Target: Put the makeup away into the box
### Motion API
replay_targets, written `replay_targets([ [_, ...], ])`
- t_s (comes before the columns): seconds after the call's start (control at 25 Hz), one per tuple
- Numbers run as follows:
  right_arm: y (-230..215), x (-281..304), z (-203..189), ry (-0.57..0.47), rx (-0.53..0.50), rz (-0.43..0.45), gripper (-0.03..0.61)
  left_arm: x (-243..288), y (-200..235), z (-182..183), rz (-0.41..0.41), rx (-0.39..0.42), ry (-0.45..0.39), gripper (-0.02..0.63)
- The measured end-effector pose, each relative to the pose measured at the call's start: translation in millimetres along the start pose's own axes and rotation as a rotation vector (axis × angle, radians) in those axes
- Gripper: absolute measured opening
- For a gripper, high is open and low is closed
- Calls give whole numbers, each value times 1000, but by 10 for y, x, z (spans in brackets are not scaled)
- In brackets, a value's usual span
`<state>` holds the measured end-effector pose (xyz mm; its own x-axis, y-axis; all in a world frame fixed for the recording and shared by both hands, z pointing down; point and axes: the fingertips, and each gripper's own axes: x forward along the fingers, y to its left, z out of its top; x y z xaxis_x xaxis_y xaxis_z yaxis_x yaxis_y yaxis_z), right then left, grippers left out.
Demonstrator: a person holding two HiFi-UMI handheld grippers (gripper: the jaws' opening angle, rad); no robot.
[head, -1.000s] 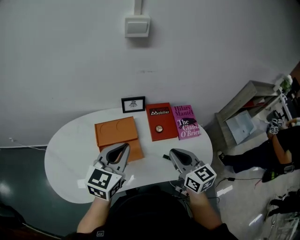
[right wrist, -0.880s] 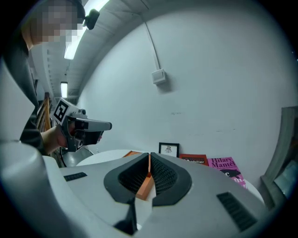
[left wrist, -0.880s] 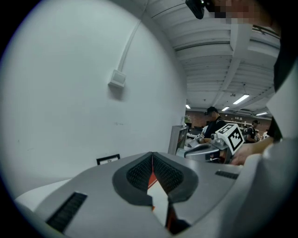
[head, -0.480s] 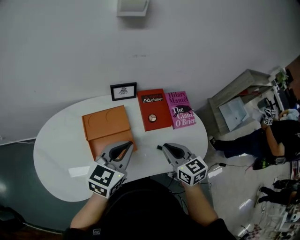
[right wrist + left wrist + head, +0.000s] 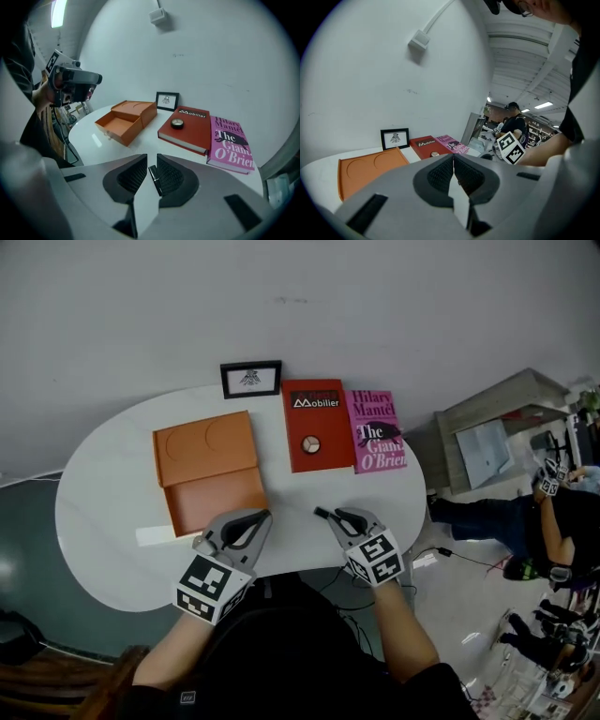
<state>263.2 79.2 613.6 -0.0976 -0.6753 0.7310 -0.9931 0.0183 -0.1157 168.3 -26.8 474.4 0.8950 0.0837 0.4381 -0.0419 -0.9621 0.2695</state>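
An orange box (image 5: 204,448) lies on the white table (image 5: 103,521), its drawer (image 5: 217,500) pulled out toward me; the drawer (image 5: 114,126) looks empty. My right gripper (image 5: 328,515) is low over the table's front edge, right of the drawer, shut on a slim black makeup stick (image 5: 155,177) whose tip (image 5: 321,513) pokes out to the left. A small round compact (image 5: 311,443) rests on the red book (image 5: 317,426). My left gripper (image 5: 261,517) hangs just in front of the drawer, its jaws (image 5: 453,161) shut with nothing in them.
A pink book (image 5: 377,430) lies right of the red one. A small framed picture (image 5: 250,379) stands against the wall behind the box. A grey shelf unit (image 5: 492,437) and people are off to the right, beyond the table.
Both grippers have come down toward the table's front edge, the right one further, still carrying the black stick. The box, books and compact have not moved.
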Motion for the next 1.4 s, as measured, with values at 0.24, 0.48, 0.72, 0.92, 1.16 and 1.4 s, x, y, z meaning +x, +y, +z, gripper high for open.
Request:
replay_targets([
  [0.24,-23,273,-339,98,-19,58,117,27,89,-203,51,-55,45,14],
  [0.48,-83,491,-573,175,-64,51,124,68,94,-329,71,-88,74,14],
  [0.72,-121,632,-758,276,-140,29,124,17,142,-354,95,-99,72,14],
  [0.92,-110,664,-777,314,-164,16,110,-145,185,-275,116,-90,35,14],
  [1.16,68,588,-514,278,-173,-14,107,-528,255,-261,134,-86,-12,14],
  [1.4,325,469,16,190,-197,-55,104,-1021,493,-212,182,-76,-98,14],
])
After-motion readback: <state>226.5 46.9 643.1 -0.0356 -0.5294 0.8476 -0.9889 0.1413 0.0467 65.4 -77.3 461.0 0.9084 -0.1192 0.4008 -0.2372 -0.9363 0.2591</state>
